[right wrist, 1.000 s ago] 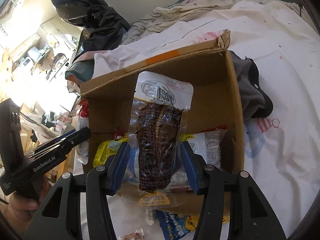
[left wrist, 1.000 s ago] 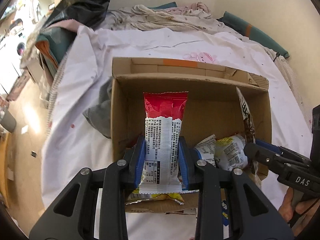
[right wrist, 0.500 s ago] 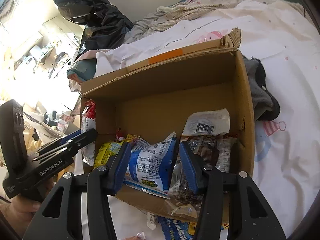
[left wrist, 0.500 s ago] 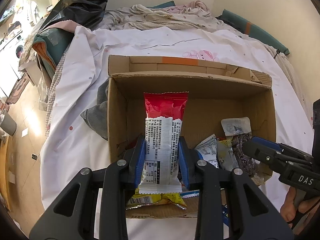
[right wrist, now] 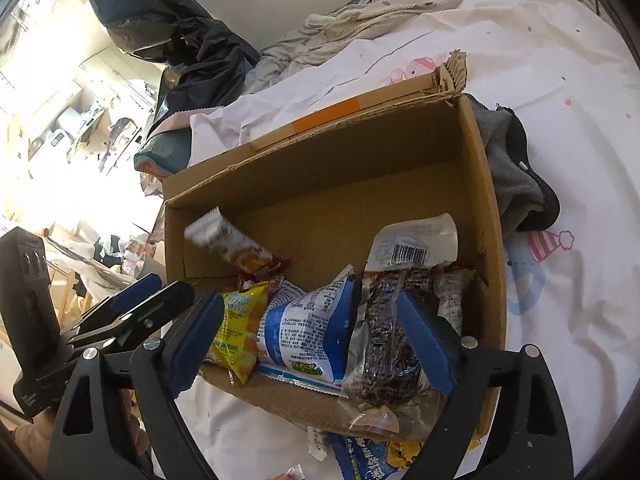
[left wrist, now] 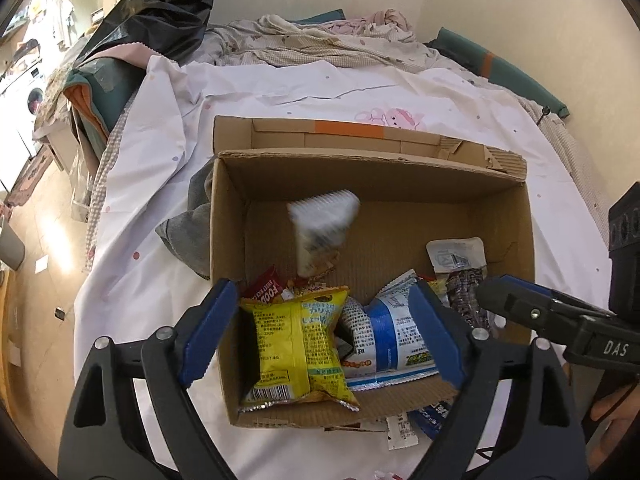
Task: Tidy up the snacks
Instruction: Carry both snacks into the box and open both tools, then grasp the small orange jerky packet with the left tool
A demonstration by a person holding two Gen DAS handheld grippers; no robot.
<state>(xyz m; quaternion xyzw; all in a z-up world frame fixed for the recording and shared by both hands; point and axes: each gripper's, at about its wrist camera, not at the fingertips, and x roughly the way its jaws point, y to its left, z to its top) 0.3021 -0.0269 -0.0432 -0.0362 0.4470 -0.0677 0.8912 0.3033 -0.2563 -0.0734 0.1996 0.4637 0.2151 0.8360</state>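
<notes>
An open cardboard box (left wrist: 516, 236) lies on a white sheet, also in the right wrist view (right wrist: 480, 184). Inside lie a yellow packet (left wrist: 296, 344), a blue-and-white packet (left wrist: 392, 332) and a clear pack of dark snack (right wrist: 392, 320). A red-and-white packet (left wrist: 320, 232) is blurred in mid-air above the box floor, also seen in the right wrist view (right wrist: 232, 244). My left gripper (left wrist: 320, 336) is open and empty over the box's near edge. My right gripper (right wrist: 312, 340) is open and empty over the near right part.
A grey cloth (left wrist: 188, 236) lies against the box's left side. A black plastic bag (left wrist: 160, 12) and crumpled bedding (left wrist: 320, 40) lie behind. A blue snack packet (right wrist: 372, 456) and scraps lie on the sheet in front of the box. The floor (left wrist: 36, 280) drops off at left.
My left gripper opened and let go of the red-and-white packet, which is falling into the box. My right gripper released the dark snack pack earlier and has opened wider.
</notes>
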